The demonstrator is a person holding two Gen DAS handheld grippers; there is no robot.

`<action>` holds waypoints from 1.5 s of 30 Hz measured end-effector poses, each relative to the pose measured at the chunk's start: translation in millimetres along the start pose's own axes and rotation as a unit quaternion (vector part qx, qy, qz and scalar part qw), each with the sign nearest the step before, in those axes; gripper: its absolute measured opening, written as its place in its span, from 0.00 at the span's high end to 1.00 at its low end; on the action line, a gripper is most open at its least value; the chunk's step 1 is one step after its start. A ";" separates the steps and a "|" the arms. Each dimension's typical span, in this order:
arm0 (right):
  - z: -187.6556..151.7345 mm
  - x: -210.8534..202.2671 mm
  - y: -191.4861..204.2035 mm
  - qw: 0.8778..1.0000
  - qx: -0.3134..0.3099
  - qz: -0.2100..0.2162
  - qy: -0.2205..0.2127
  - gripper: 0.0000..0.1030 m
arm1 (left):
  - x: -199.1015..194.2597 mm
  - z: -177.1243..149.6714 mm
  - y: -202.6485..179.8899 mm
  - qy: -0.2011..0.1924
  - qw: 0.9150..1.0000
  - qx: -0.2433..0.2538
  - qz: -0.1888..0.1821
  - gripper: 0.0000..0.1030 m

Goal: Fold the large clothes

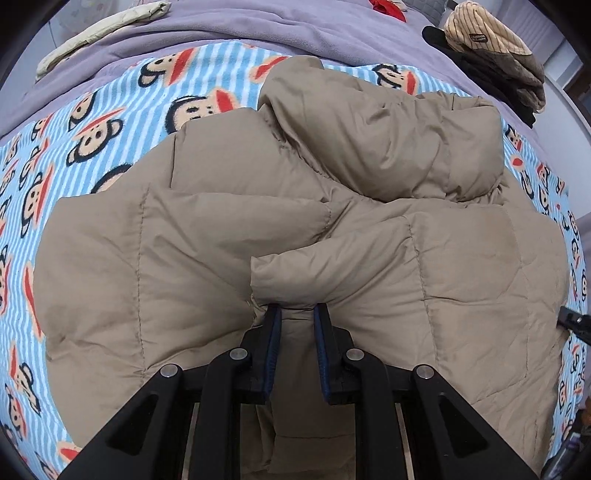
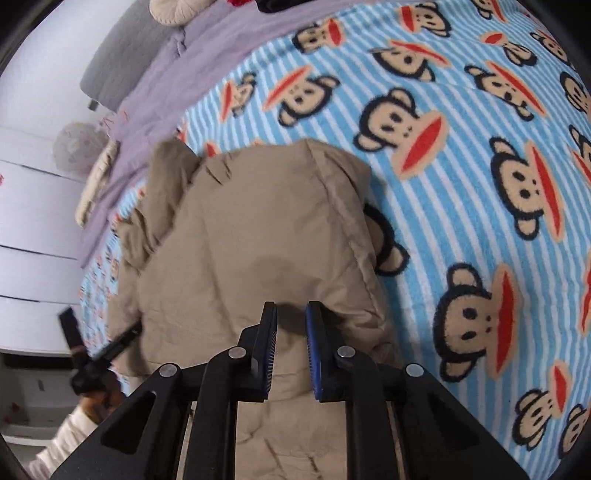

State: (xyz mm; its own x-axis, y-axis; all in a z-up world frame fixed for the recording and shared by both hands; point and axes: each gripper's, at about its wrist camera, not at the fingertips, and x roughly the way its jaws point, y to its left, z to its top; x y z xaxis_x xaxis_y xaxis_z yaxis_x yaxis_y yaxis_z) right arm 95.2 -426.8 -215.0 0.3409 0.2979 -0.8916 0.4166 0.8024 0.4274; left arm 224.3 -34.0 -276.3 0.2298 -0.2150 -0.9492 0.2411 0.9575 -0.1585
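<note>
Jacket [image 1: 258, 221] edge pinched in my left gripper [image 1: 297, 310]; right gripper [image 2: 291, 306] slightly apart, empty. Keep hold; lay the fold squarely.

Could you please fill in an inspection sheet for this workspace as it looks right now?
Surface: blue striped monkey-print blanket over a purple sheet.
Job's things: tan puffer jacket, partly folded, sleeve laid across its body.
Clutter: cream cloth, striped cap on dark clothes, a red item.
Grippers: left gripper pinches a jacket fold; right gripper hovers above the jacket, fingers slightly apart, nothing between.
Cables: nothing seen.
Surroundings: white wall or cabinet; a light sleeve.
</note>
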 end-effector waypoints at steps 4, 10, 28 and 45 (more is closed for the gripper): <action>-14.5 15.9 -15.5 0.999 -0.022 -0.035 -0.013 1.00 | 3.2 -0.5 -0.2 0.000 1.000 0.004 0.000 0.80; -23.0 -0.8 -11.4 0.996 -0.035 -0.076 -0.024 1.00 | -2.6 0.6 -3.1 -0.001 1.000 0.006 0.011 0.80; -57.8 1.3 -24.1 0.994 0.022 -0.111 -0.002 0.96 | -27.4 -47.6 2.1 0.021 0.998 0.008 0.064 0.80; -131.7 -72.7 4.8 0.999 0.030 -0.042 -0.004 0.95 | -135.6 -105.4 -4.0 -0.008 0.997 -0.008 0.072 0.80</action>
State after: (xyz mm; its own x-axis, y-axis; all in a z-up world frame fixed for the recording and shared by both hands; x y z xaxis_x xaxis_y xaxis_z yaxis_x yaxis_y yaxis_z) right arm -38.6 -376.4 -167.8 0.3085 0.2270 -0.9238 0.4936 0.7919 0.3594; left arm 92.8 11.6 -175.6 0.2752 -0.0772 -0.9583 0.1891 0.9816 -0.0248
